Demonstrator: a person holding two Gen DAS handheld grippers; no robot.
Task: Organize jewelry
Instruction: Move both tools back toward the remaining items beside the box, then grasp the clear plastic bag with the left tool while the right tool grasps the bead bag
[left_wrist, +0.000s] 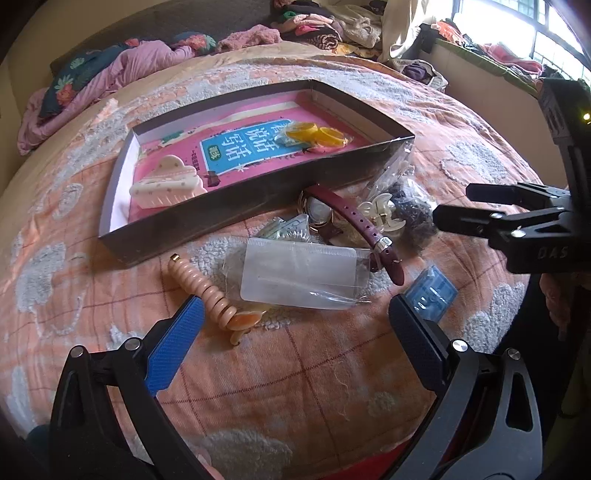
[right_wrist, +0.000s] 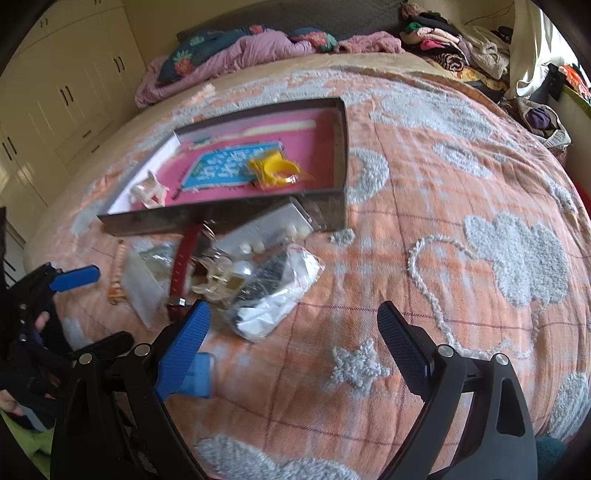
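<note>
— Why the shallow dark cardboard tray (left_wrist: 207, 225) out on the orange quilted bed (left_wrist: 295, 369), toward the pillow edge?

— Serves as the sorting spot, judging by the cream scalloped hair claw (left_wrist: 168, 182) and yellow plastic rings in a clear bag (left_wrist: 317, 134) already inside.

— And the heap just outside the tray's near wall?

— Unsorted, probably: purple-strapped wristwatch (left_wrist: 354, 221), clear plastic pouch (left_wrist: 303, 273), peach spiral hair clip (left_wrist: 207, 291), small pale claw clip (left_wrist: 384, 214), crinkled bag of dark pieces (right_wrist: 273, 288).

— Left tool (left_wrist: 295, 321)?

— Spread wide, empty, hovering by the spiral clip and the pouch; likely lining up a pick.

— Right tool (right_wrist: 291, 339)?

— Also spread, holding nothing, beside the crinkled bag.
</note>
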